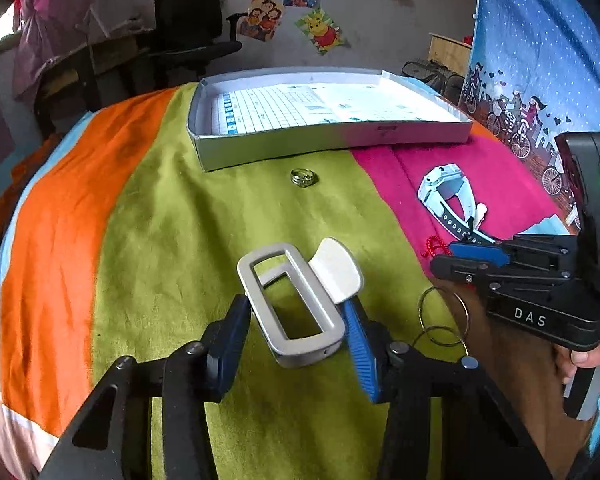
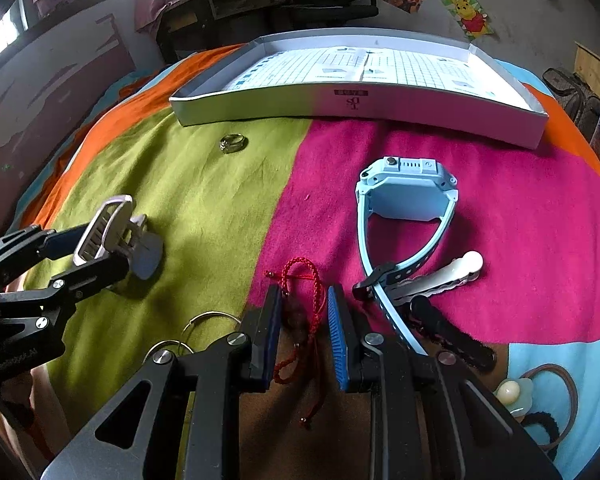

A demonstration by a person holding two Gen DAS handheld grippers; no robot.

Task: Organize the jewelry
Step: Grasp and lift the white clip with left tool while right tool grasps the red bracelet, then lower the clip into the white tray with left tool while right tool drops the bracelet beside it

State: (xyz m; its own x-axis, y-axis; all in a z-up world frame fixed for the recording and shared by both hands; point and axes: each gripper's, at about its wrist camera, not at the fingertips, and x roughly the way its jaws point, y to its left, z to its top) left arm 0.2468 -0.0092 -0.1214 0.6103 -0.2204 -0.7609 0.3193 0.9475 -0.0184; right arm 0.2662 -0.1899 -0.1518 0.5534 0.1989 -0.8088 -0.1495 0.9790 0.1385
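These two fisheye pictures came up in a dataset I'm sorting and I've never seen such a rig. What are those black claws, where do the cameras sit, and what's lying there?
The claws are hand-held two-finger grippers; a person holds one in each hand. Each carries a camera looking along its fingers. In the left wrist view, the left gripper clamps a silver hair claw clip. In the right wrist view, the right gripper stands over a red cord bracelet, jaws narrow; whether they pinch it is unclear. On the striped cloth lie a ring, a light-blue watch, metal hoops and a shallow white box, with no jewelry inside it.
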